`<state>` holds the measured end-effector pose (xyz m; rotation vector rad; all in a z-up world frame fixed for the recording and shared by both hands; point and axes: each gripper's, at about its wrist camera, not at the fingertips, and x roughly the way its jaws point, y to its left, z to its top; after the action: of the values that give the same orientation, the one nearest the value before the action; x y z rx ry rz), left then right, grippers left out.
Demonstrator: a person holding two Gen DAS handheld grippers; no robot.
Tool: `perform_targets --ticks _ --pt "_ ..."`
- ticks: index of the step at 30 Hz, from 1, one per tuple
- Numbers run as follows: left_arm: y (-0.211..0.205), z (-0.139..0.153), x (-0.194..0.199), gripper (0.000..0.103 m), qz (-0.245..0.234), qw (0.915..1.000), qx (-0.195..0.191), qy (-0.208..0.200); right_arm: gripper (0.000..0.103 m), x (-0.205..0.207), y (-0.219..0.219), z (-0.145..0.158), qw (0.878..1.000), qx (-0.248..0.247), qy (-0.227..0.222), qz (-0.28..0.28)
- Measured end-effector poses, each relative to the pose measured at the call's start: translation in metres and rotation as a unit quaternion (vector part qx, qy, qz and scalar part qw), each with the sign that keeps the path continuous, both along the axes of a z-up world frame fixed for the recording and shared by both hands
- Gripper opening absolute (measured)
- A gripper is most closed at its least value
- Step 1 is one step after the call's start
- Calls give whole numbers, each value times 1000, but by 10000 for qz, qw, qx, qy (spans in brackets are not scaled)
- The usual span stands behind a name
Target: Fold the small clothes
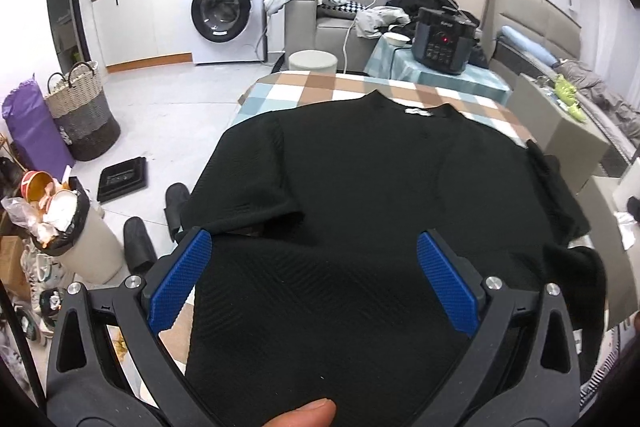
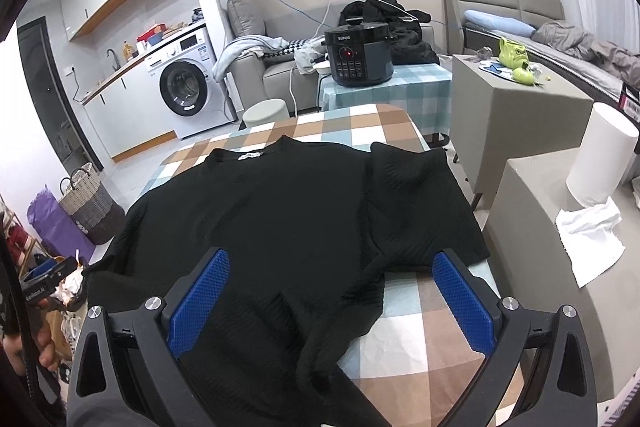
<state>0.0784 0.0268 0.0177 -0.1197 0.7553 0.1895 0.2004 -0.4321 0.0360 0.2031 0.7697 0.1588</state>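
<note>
A black top [image 1: 360, 187] is being kept spread flat on the checked desk [image 2: 360, 123]. Both the left hand-held gripper [image 1: 314, 279] and right hand-held gripper [image 2: 332, 301] are being held wide apart above its hem, nothing pinched.

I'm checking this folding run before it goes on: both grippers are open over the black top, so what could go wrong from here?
1. The black top overhangs the checked table's left and near edges, so a one-sided pull might drag it off.
2. Its right sleeve is already folded in; lifting the hem could undo that.
3. With the left gripper and right gripper both open, a shallow pinch may catch only one layer.
</note>
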Motion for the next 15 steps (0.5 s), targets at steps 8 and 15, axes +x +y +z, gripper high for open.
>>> perform_targets --ticks 8,15 --pt "12 -24 22 102 117 9998 -108 133 103 6 -2 -6 9998 -101 77 -139" --pt "33 -33 22 102 192 9992 -325 114 103 10 -11 -8 9993 -65 31 -375"
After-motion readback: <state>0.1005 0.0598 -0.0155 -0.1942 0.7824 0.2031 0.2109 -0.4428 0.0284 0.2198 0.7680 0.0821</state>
